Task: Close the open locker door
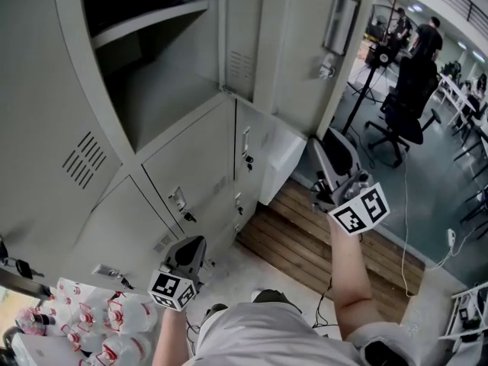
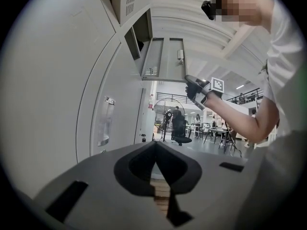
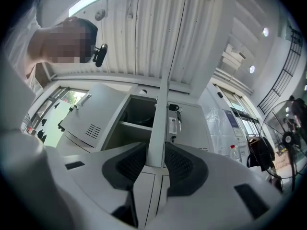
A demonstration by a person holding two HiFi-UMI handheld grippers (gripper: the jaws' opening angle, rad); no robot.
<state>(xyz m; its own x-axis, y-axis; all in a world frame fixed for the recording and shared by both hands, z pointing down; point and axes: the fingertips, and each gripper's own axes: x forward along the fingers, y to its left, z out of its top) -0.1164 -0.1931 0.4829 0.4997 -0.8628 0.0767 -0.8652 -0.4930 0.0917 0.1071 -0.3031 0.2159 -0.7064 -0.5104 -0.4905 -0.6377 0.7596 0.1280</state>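
Bank of grey steel lockers (image 1: 46,128), two tiers in view, stands in front of the person. The closed lower locker doors (image 1: 191,181) carry recessed handles, with small keys (image 1: 187,217) hanging in the locks. A wrapped pack of clear plastic bottles with red labels (image 1: 114,319) lies low at the person's left. A strip of brown wooden planking (image 1: 320,242) covers the floor at the foot of the bank. A black office chair (image 1: 404,105) and standing people (image 1: 427,36) are well off to the right. On the side where the door would swing shut, the left gripper (image 2: 154,145) hangs before the lower doors. It sits below the level of the door's bottom edge, its jaws closed tip to tip with nothing between them. The open upper compartment (image 1: 152,82) is crossed by a grey shelf (image 1: 145,23). Subject item: the grey steel locker door (image 1: 305,67) is hinged on the right side of that compartment. It stands out from the bank at roughly a right angle, toward the person. Its long axis is vertical. The inner face, with louvres low near the hinge and a latch box near the free edge, is turned left toward the opening. The right gripper (image 3: 156,150) has its jaws fairly wide apart, astride the free edge near the lower corner. Both ribbed pads lie against the sheet's two faces. The person's right forearm (image 1: 347,273) rises to it from below.
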